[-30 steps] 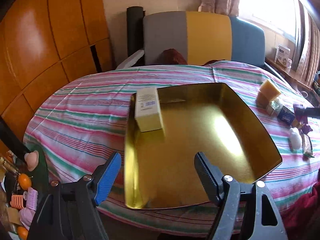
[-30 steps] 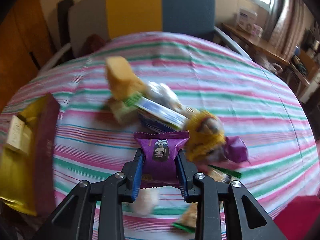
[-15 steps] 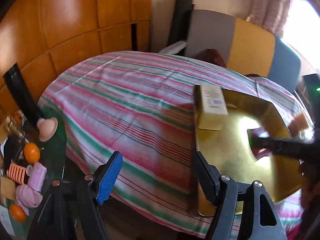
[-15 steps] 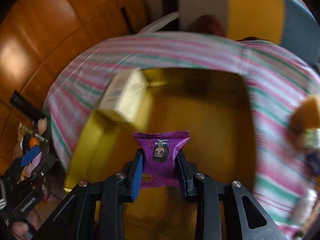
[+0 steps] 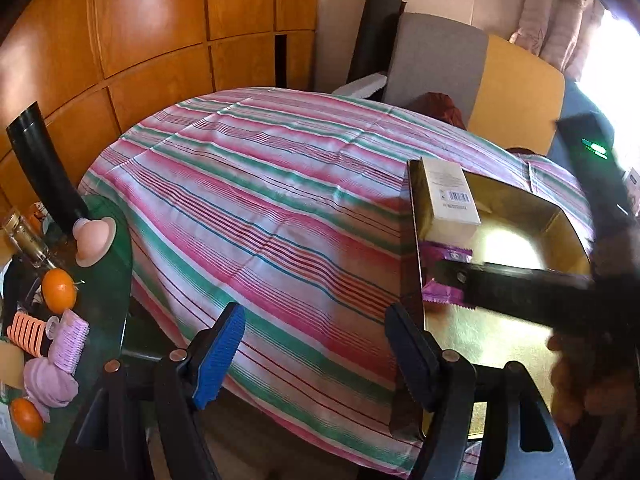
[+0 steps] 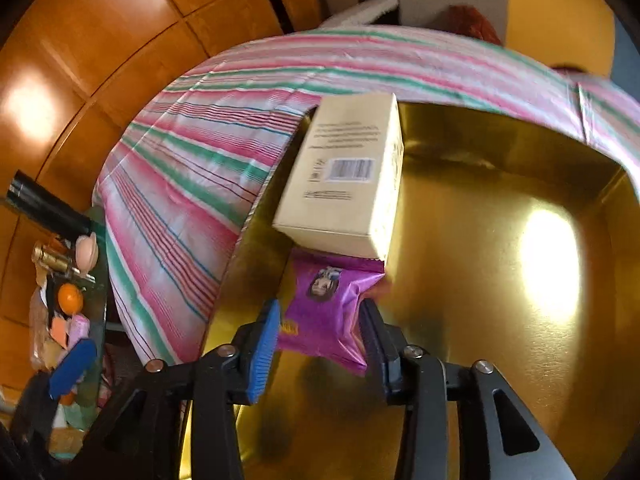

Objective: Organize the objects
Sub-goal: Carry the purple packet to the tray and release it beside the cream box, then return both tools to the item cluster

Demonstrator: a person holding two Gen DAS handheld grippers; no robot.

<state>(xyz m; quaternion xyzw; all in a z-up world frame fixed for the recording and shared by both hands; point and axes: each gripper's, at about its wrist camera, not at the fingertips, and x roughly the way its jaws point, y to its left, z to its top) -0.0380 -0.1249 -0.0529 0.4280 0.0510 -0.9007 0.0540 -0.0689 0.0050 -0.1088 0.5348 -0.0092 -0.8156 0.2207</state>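
Note:
A purple snack packet (image 6: 320, 320) lies on the floor of the gold tray (image 6: 500, 320), right against the near end of a cream box (image 6: 348, 176). My right gripper (image 6: 320, 306) straddles the packet and its jaws are opening; the pads stand just off the packet's sides. In the left wrist view, the packet (image 5: 444, 254) shows beside the box (image 5: 450, 196), under a dark right finger (image 5: 480, 284). My left gripper (image 5: 316, 312) hangs open and empty over the striped cloth, just left of the tray (image 5: 500, 340).
The striped tablecloth (image 5: 260, 208) covers a round table. A green glass side table (image 5: 108, 320) at the lower left holds oranges, hair rollers and a bottle. Chairs (image 5: 436, 60) stand behind the table, with wood panelling at the left. A person's hand (image 5: 580, 360) is at the right.
My right gripper carried the purple packet from the pile of snacks over to the tray, set it by the cream box, and its jaws have parted. My left gripper swung left off the tray.

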